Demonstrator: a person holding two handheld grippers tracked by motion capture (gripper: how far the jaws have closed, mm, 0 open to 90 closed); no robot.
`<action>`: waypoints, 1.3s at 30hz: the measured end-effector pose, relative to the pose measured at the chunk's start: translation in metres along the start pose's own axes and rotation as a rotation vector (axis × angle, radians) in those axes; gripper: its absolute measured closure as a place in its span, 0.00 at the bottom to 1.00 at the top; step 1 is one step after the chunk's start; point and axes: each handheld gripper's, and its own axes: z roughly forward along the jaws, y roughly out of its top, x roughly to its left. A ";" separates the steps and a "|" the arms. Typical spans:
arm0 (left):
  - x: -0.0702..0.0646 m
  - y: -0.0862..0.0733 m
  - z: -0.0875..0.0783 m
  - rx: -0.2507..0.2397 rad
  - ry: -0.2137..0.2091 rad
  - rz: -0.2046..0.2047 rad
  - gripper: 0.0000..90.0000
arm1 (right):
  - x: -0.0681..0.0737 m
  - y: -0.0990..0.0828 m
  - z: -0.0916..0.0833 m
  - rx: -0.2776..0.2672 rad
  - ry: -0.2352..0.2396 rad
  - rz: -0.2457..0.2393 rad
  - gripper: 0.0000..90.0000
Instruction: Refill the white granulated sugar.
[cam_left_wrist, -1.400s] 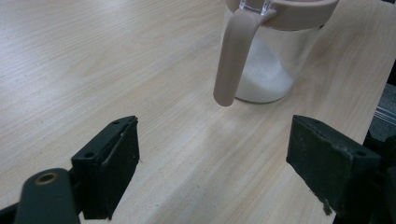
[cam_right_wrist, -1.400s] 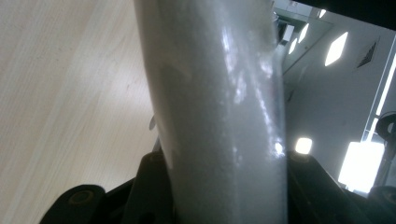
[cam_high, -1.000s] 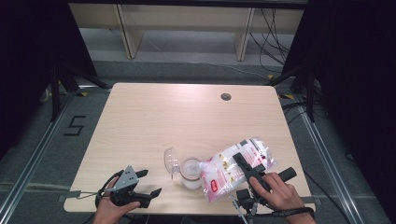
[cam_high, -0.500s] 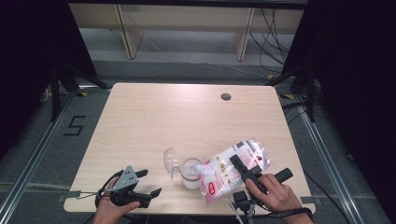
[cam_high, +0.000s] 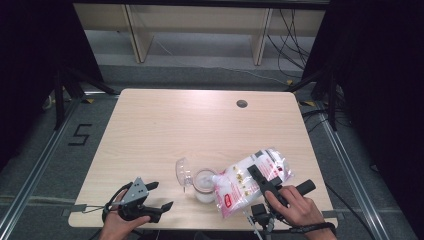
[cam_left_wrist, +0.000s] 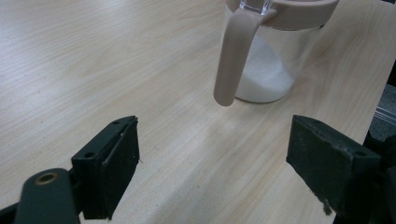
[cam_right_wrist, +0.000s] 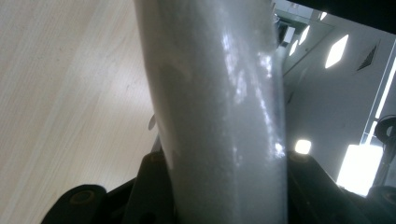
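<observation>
From the high view, the right gripper (cam_high: 261, 176) clamps a plastic bag (cam_high: 240, 184) of white grains, tilted over a clear jar (cam_high: 204, 184) near the table's (cam_high: 190, 127) front edge. The left gripper view adds the left gripper (cam_left_wrist: 212, 161) spread wide and empty, facing the jar's beige handle (cam_left_wrist: 231, 51) and white contents. The right gripper view shows the bag pinched between its jaws.

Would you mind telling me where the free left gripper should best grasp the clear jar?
Probably around the clear jar's glass body below its beige rim, coming level from the left gripper's side. The jar stands upright with that wall exposed; the bag tilts over its right side.
</observation>
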 end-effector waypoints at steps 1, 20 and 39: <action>0.000 0.000 0.000 0.000 0.000 -0.002 0.18 | -0.001 0.001 0.001 -0.018 -0.012 -0.017 0.77; 0.000 0.000 0.000 -0.004 0.001 -0.006 0.18 | 0.000 -0.001 0.000 -0.006 -0.009 0.013 0.78; -0.001 0.000 0.000 -0.006 0.002 -0.007 0.18 | -0.003 -0.004 0.001 -0.030 -0.019 0.005 0.79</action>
